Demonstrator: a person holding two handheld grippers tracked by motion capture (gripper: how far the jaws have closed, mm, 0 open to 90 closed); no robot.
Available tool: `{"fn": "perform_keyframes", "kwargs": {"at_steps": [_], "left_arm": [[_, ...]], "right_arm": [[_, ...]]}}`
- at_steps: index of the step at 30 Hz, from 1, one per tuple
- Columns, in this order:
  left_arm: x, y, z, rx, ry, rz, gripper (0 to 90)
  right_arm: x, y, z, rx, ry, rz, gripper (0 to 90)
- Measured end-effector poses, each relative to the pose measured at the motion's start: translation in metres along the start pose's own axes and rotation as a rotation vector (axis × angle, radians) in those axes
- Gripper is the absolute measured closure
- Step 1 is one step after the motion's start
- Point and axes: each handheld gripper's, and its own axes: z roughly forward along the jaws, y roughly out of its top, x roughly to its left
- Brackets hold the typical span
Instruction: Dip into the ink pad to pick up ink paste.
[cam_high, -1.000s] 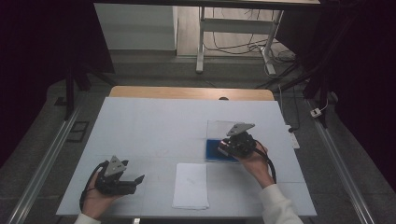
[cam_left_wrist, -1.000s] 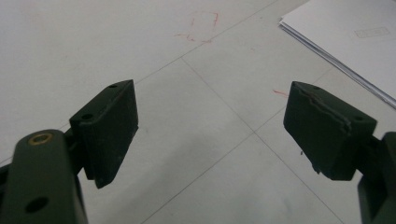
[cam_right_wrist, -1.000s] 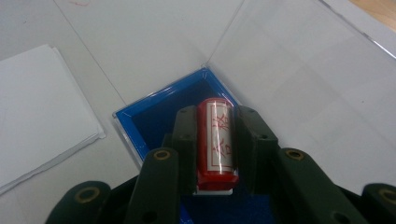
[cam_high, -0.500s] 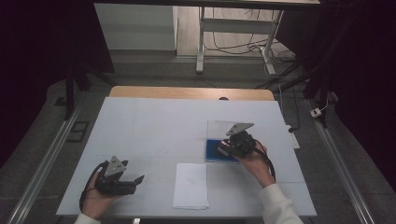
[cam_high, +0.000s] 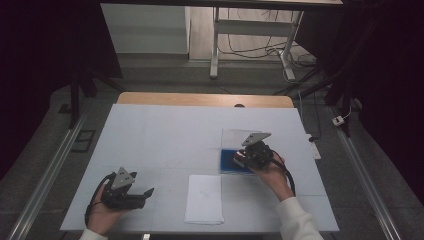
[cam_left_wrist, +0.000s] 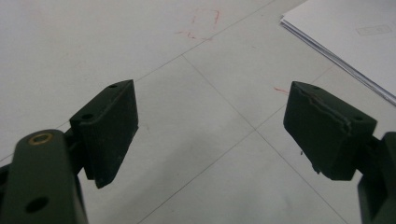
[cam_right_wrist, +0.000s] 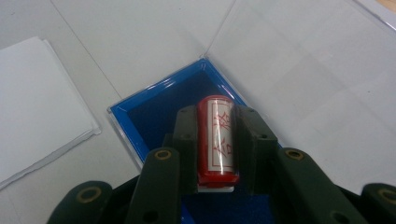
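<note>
A red cylindrical stamp (cam_right_wrist: 215, 140) with a white label and red characters is held between the two black jaws of the right gripper (cam_right_wrist: 215, 144); the jaws are closed against its two sides, and the stamp is seen lying along them, its far end pointing away from the camera; under it a blue box (cam_right_wrist: 159, 112) is seen, and the stamp is placed over the inside of this box, though it cannot be told whether it touches the bottom; a clear lid (cam_right_wrist: 303, 84) is opened flat on the table at the far side of the box, joined to it along one edge. In the high view the right gripper (cam_high: 239, 159) is found over the blue box (cam_high: 228, 164) at the right part of the white table (cam_high: 165, 135); a stack of white paper (cam_high: 204, 199) is laid near the box, toward the person's side, not touching it. The left gripper (cam_high: 148, 192) is held low at the left front part of the table, well apart from the box; its jaws are spread wide and nothing is held between them; in the left gripper view only the table surface with thin lines is seen between the jaws, and a corner of the paper (cam_left_wrist: 350, 42) is seen beyond them.
</note>
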Motion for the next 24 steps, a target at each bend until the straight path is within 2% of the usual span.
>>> {"fn": "perform_keyframes", "kwargs": {"at_steps": [7, 12, 24], "left_arm": [[0.0003, 0.0001, -0.0002, 0.000, -0.002, -0.003, 18.4], [0.0010, 0.0002, -0.0012, -0.002, 0.001, -0.006, 18.2], [0.0030, -0.0006, -0.0013, 0.002, 0.002, -0.011, 18.1]], "right_arm": [[0.0005, 0.0005, 0.0009, 0.007, 0.003, 0.008, 70.6], [-0.0021, -0.0020, 0.0010, -0.008, 0.018, 0.013, 70.6], [-0.0029, -0.0033, 0.0017, -0.021, 0.020, 0.014, 70.5]]}}
